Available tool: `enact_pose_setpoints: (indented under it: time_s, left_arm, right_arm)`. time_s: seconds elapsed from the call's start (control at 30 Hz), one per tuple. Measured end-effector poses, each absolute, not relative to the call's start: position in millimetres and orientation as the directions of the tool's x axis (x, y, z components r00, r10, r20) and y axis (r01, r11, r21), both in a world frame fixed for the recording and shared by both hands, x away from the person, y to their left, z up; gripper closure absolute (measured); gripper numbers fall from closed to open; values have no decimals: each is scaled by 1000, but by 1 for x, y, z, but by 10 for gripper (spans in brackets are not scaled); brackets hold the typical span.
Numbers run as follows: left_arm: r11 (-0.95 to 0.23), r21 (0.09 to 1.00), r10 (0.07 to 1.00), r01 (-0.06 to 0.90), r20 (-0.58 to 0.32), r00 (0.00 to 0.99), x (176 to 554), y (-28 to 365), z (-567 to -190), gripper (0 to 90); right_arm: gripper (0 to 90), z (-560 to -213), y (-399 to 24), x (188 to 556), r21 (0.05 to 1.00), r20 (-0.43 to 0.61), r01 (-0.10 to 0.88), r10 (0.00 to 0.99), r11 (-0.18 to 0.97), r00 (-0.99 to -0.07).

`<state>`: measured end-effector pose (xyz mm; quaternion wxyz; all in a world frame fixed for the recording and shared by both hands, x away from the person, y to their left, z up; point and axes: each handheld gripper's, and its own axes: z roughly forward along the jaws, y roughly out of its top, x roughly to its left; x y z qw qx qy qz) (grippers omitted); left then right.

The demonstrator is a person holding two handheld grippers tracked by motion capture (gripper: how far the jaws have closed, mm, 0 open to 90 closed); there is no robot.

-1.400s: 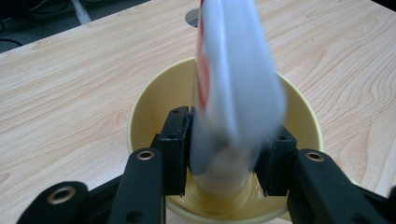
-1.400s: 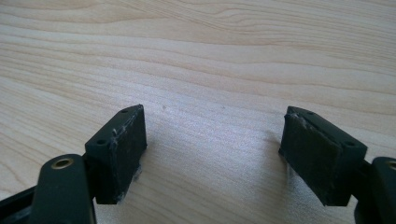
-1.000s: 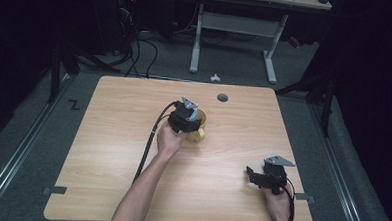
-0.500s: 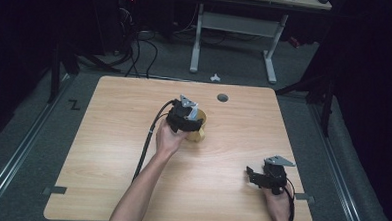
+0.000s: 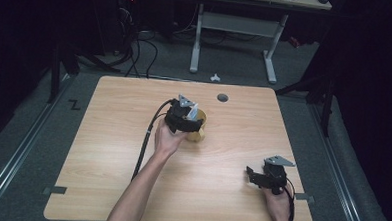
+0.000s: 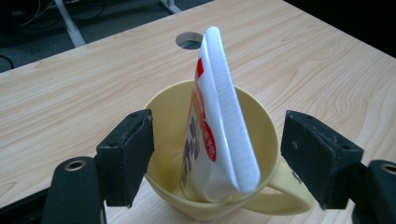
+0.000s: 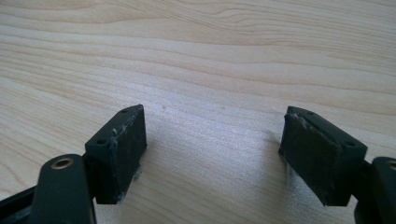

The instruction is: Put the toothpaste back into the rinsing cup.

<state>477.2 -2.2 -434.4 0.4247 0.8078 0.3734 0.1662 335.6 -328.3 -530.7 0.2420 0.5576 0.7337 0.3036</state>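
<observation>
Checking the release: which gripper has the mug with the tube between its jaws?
The left gripper: its open jaws flank the yellow mug holding the white tube, untouched. The right gripper is open above bare table.

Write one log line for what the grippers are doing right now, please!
left gripper: open, jaws just opened | tube: standing in yellow cup, released | right gripper: open, over table
</observation>
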Motion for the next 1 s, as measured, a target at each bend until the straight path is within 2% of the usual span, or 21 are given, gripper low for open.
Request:
enact_pose_setpoints:
  time_s: [0.13, 1.0]
  left_arm:
    - [-365, 816, 752, 449, -26, 659, 472, 1, -432, 264]
    - [-342, 839, 728, 423, -48, 683, 452, 30, -415, 270]
  right_arm:
    - [225, -531, -328, 336, 716, -17, 671, 965, 194, -261]
    - [226, -531, -328, 336, 716, -17, 671, 965, 194, -261]
